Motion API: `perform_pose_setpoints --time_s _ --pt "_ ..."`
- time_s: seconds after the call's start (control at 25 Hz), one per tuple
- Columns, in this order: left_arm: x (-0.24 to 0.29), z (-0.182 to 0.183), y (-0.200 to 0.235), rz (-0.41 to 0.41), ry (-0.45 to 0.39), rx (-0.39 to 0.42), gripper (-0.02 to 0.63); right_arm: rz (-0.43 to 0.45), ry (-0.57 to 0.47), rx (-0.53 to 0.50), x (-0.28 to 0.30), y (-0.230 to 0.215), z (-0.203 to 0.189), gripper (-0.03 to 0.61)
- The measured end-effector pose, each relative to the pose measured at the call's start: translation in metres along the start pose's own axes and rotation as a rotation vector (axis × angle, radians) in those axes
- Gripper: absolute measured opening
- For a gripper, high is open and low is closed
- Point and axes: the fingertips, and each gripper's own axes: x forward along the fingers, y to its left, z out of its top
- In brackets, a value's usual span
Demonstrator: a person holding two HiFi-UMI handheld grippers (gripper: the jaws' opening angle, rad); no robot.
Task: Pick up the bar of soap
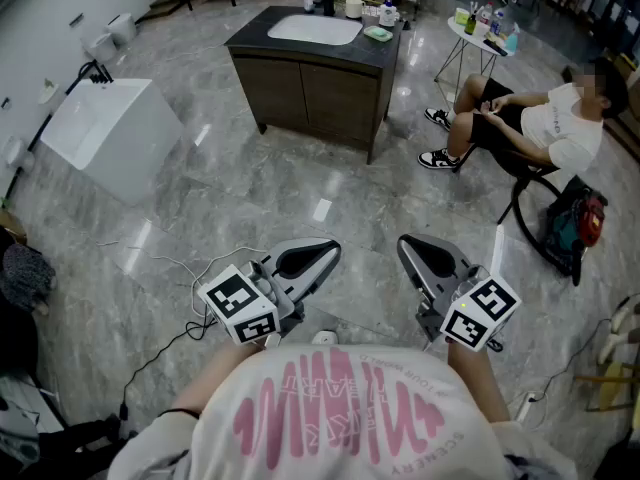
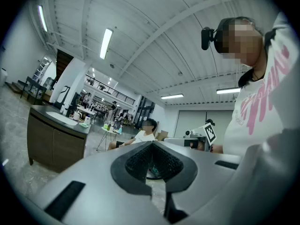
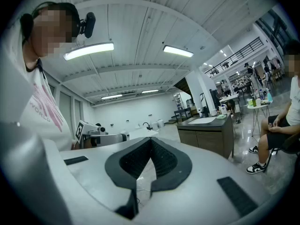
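Floor [image 1: 250, 198]: grey shiny stone, very big.
Sink cabinet [image 1: 310, 83]: dark, far in front, with a white basin on top.
Seated person [image 1: 540, 128]: on a chair, right of the cabinet.
Left gripper [image 1: 330, 248]: jaws closed tight, nothing in them.
Right gripper [image 1: 405, 245]: jaws closed tight too, nothing in them.
Green dish [image 1: 378, 33]: on the cabinet top, just right of the basin (any soap there is too small to see), far from both grippers.

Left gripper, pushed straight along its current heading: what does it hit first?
Probably the seated person in the white shirt, who lines up beyond the shut tips of the left gripper in its own view, across the floor. The right gripper lies just right of that line; depth is hard to judge.
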Motion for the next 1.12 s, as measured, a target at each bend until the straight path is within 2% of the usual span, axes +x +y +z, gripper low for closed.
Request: perform_pose_setpoints --time_s 0.24,0.52,0.68,0.84,1.04,1.12 --pt "-0.003 -0.004 0.006 0.000 -0.005 -0.002 0.009 -0.007 0.008 -0.014 0.006 -0.002 -0.003 0.012" --pt "-0.019 0.000 0.025 0.000 -0.007 -0.012 0.009 0.013 -0.037 0.046 0.026 0.005 0.000 0.012" --pt "-0.032 0.006 0.040 -0.005 -0.034 -0.028 0.009 -0.014 -0.041 0.044 0.041 0.004 0.000 0.012" --pt "-0.041 0.015 0.057 -0.002 -0.057 -0.011 0.009 -0.038 -0.059 0.048 0.055 0.002 0.003 0.012" --pt "-0.045 0.005 0.079 0.034 -0.055 -0.037 0.009 -0.099 -0.014 -0.026 0.062 -0.009 -0.003 0.012" --pt "-0.039 0.005 0.082 0.028 -0.059 -0.027 0.009 -0.124 -0.036 0.007 0.061 -0.025 0.002 0.012"
